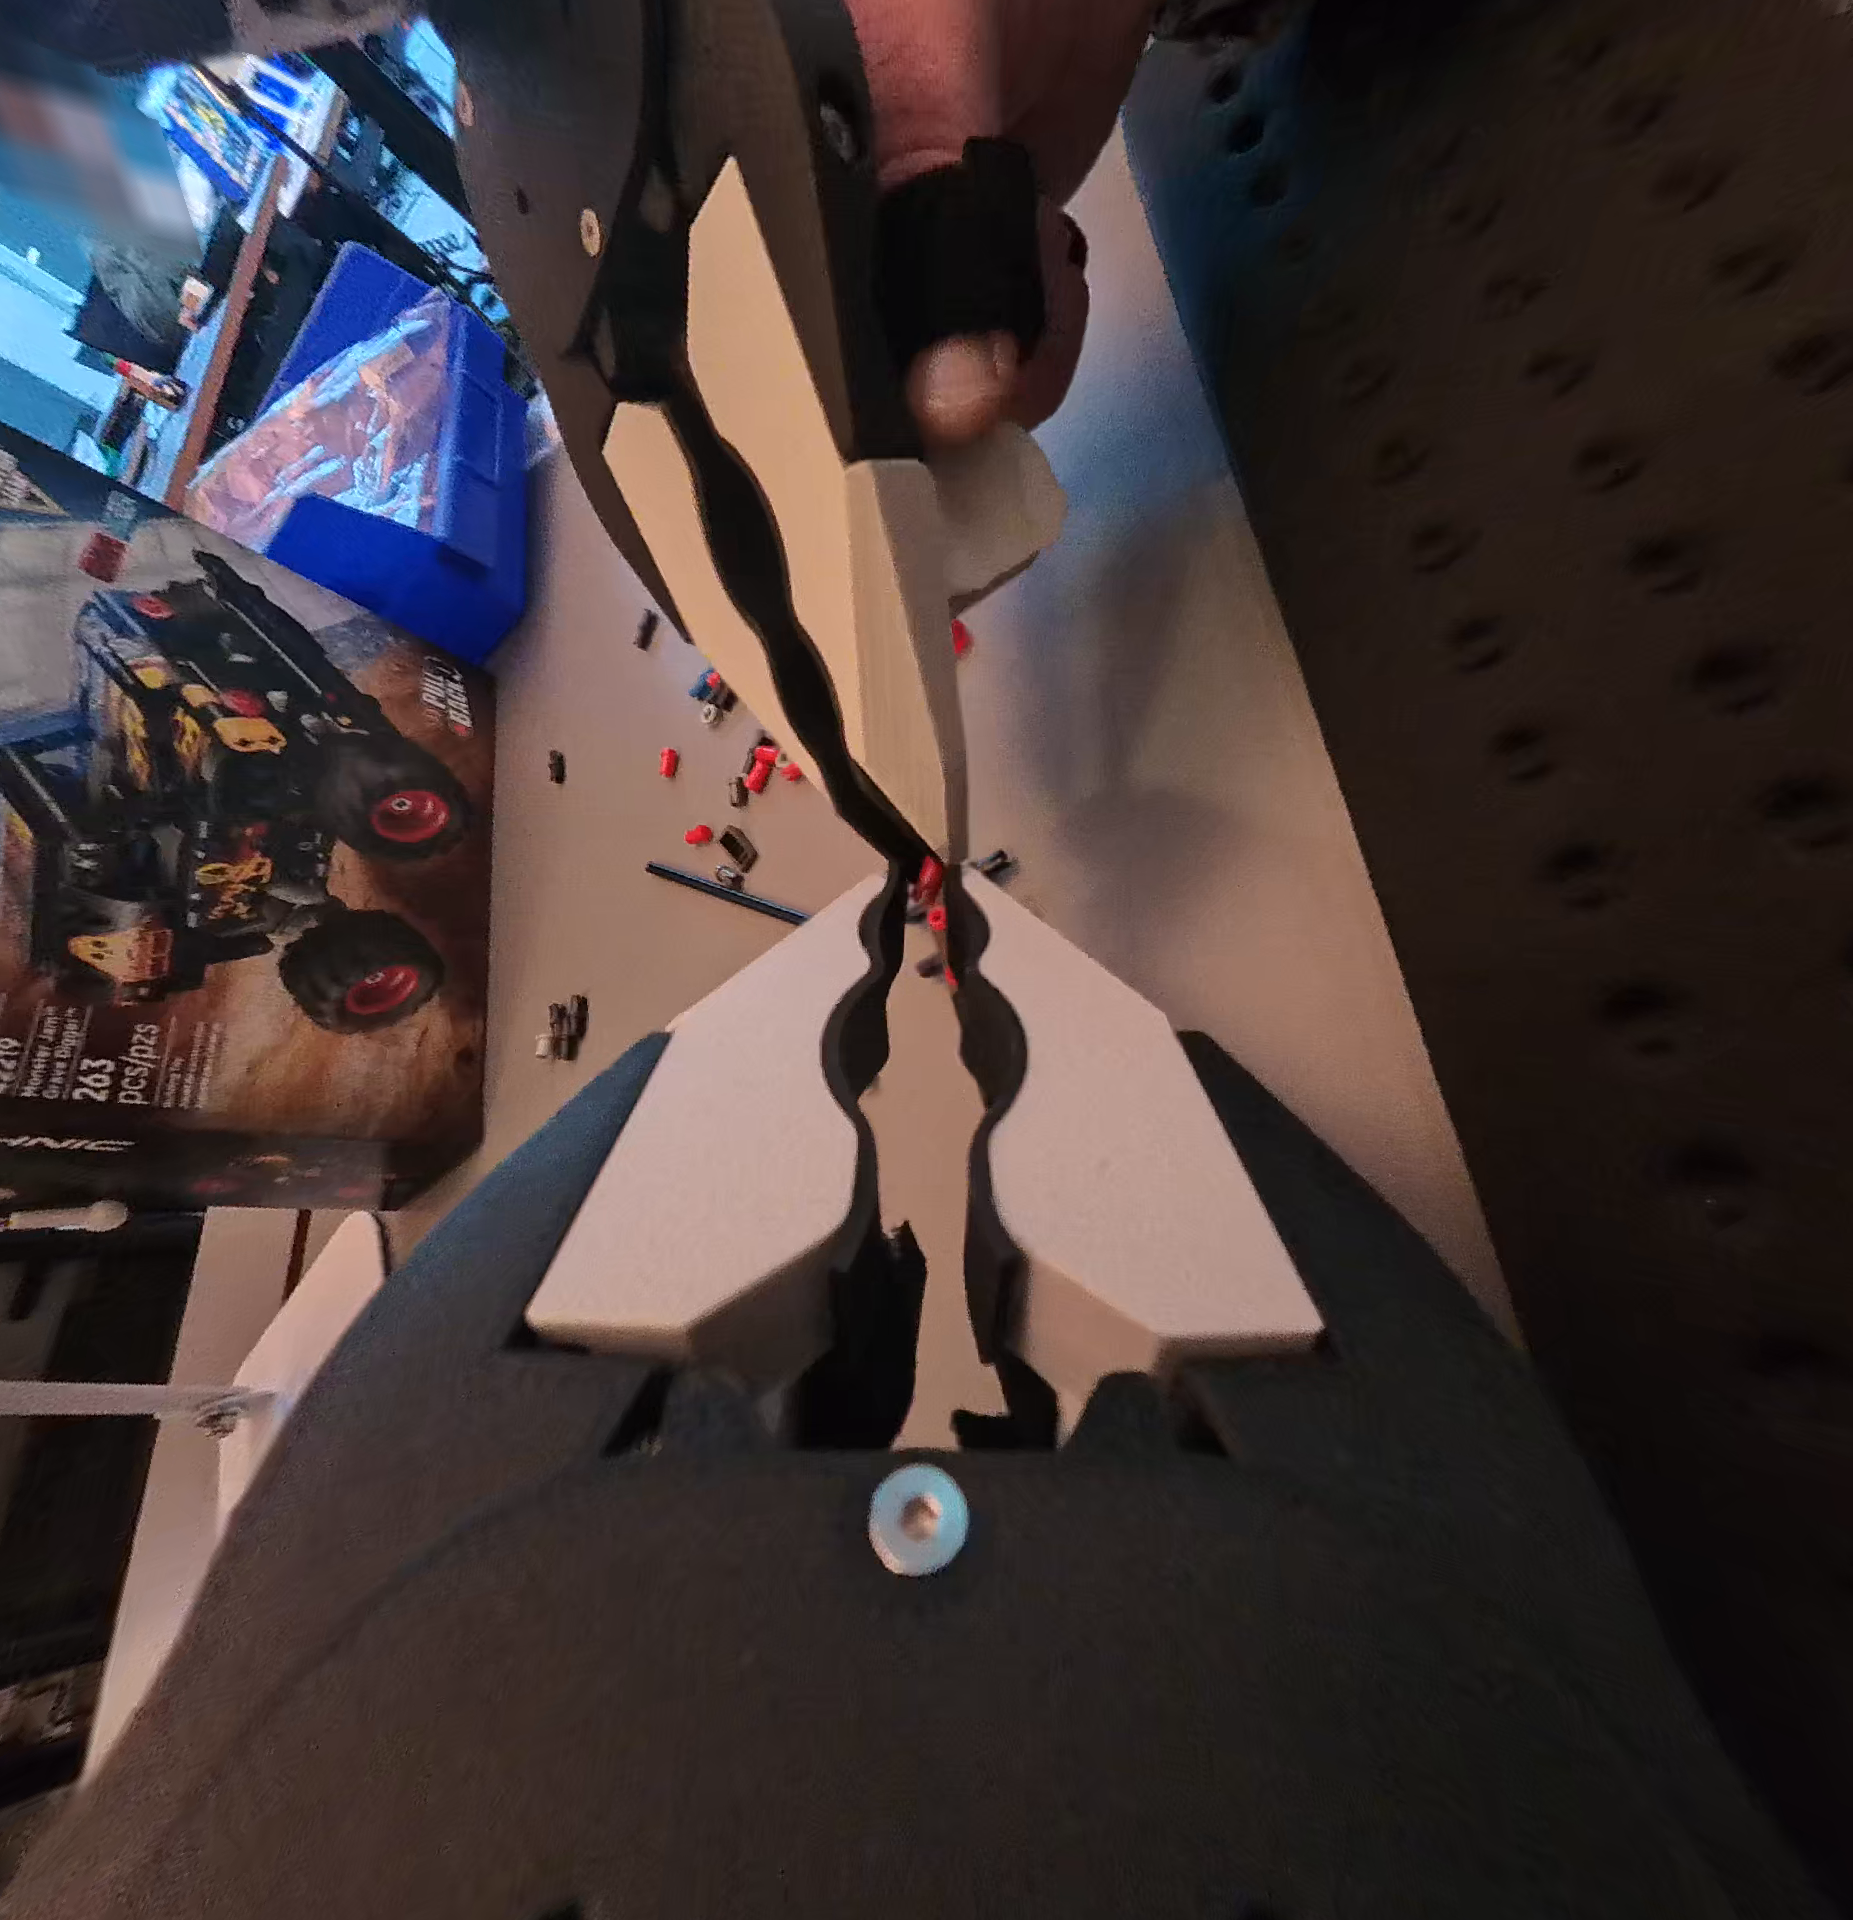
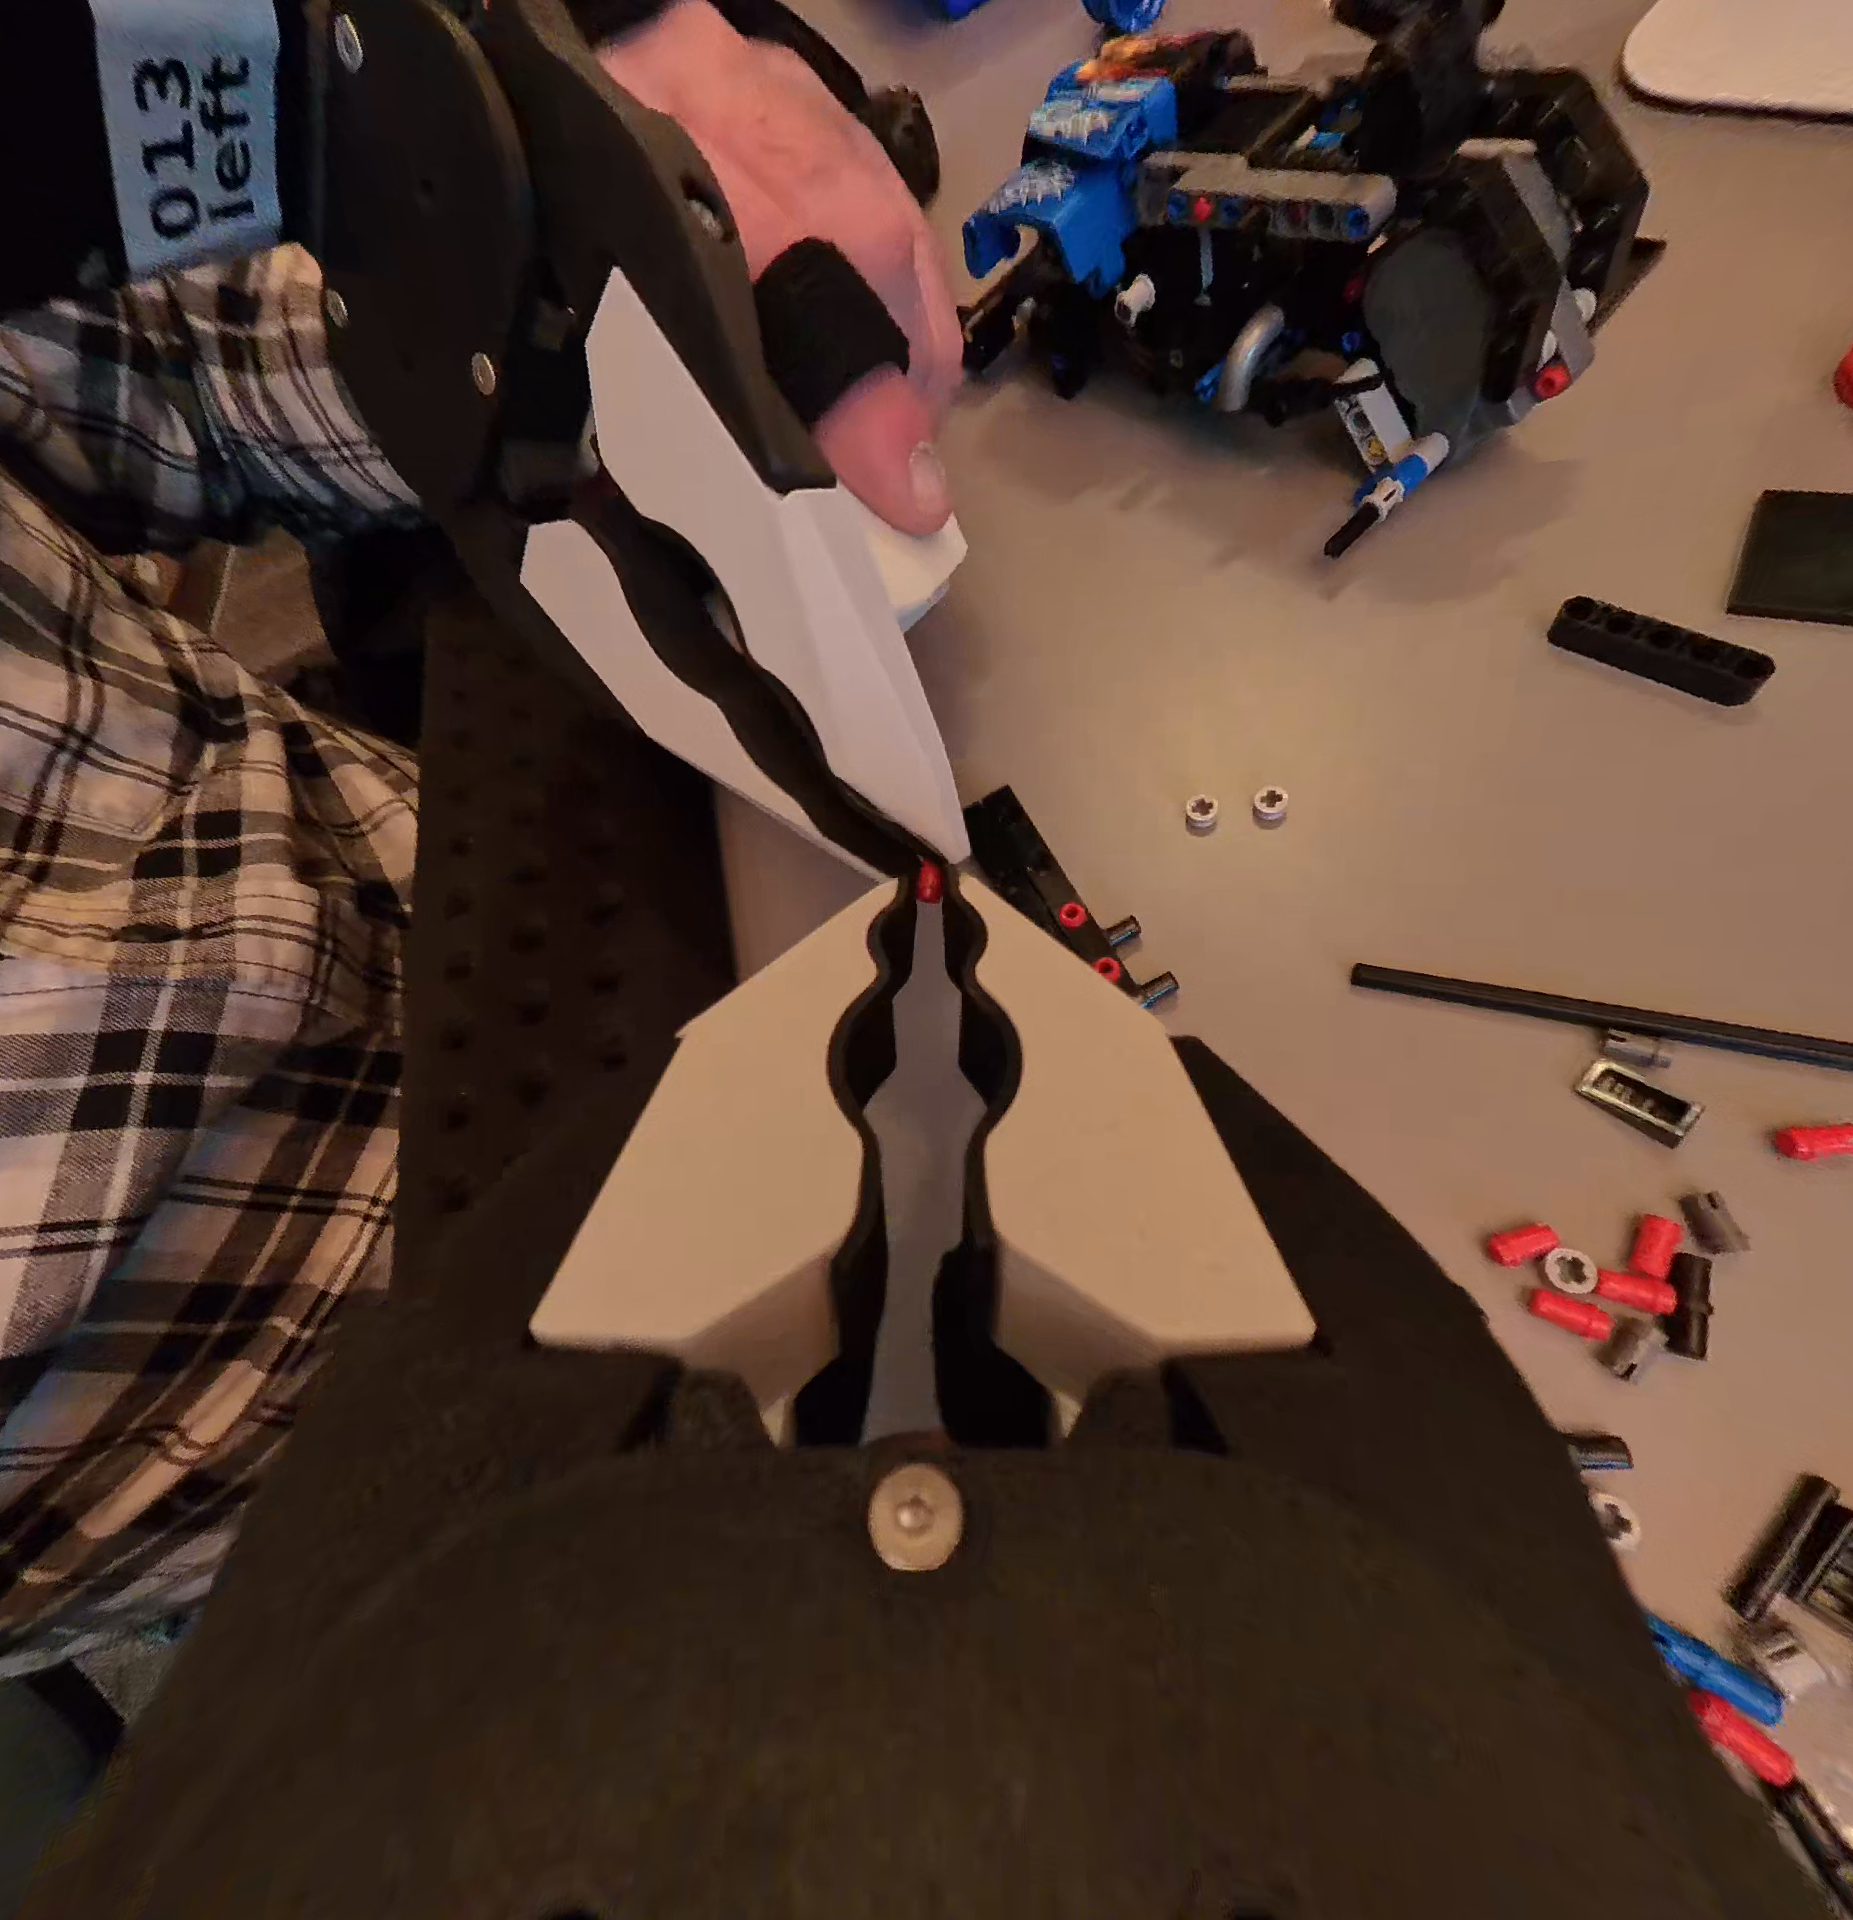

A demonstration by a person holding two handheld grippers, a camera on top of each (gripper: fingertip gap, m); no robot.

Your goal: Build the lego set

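Where the two grippers meet tip to tip above the bench (image 2: 1265, 644), one small red pin (image 2: 929, 881) sits exactly at the meeting point. The right gripper (image 2: 927, 896) reaches forward with its tips almost together and a narrow gap behind them; the pin stands at its very tips, its long axis roughly in line with the fingers. The left gripper (image 2: 927, 857) comes down from the upper left with its jaws pressed together, and its tips end on the same pin. From the left wrist view it is the same: the left gripper (image 1: 930, 883) has the red pin (image 1: 930, 878) at its tips and the right gripper (image 1: 917, 847) meets it from above. Which one truly carries the pin I cannot tell; I judge it a handover between them.

Just beyond the tips lies a black beam (image 2: 1047, 894) with red and blue pins already in it, its long axis running away to the right. Farther off rests the half-built vehicle (image 2: 1317, 239), well apart. The pin is likely meant for the beam, which lies nearest to the right gripper.
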